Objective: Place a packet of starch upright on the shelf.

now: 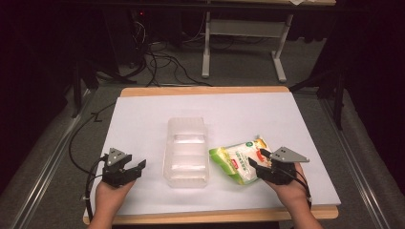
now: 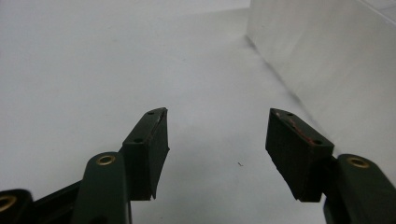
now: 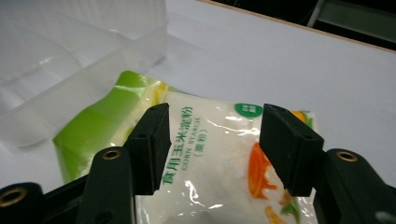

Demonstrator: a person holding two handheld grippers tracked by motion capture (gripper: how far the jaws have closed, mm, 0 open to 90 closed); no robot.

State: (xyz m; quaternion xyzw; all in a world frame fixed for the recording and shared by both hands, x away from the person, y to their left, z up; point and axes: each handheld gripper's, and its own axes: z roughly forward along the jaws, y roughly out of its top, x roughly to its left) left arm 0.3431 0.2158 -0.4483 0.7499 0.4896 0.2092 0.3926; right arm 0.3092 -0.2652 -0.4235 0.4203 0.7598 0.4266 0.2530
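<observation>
A clear plastic bin (image 1: 186,151) lies in the middle of the white table top (image 1: 143,119); its wall (image 2: 327,60) fills the right of the left gripper view. A green and white corn starch bag (image 1: 240,160) lies flat just right of the bin. My right gripper (image 1: 258,161) hovers over the bag's near right corner, jaws open, with the bag (image 3: 210,154) between and below them. My left gripper (image 1: 135,168) rests open on the table left of the bin, nothing between its fingers (image 2: 149,149).
The bin's rim (image 3: 70,93) sits close to the bag's green end. A wooden table edge (image 1: 205,89) runs along the far side. Beyond it stand a grey desk frame (image 1: 243,43) and cables on the floor (image 1: 157,62).
</observation>
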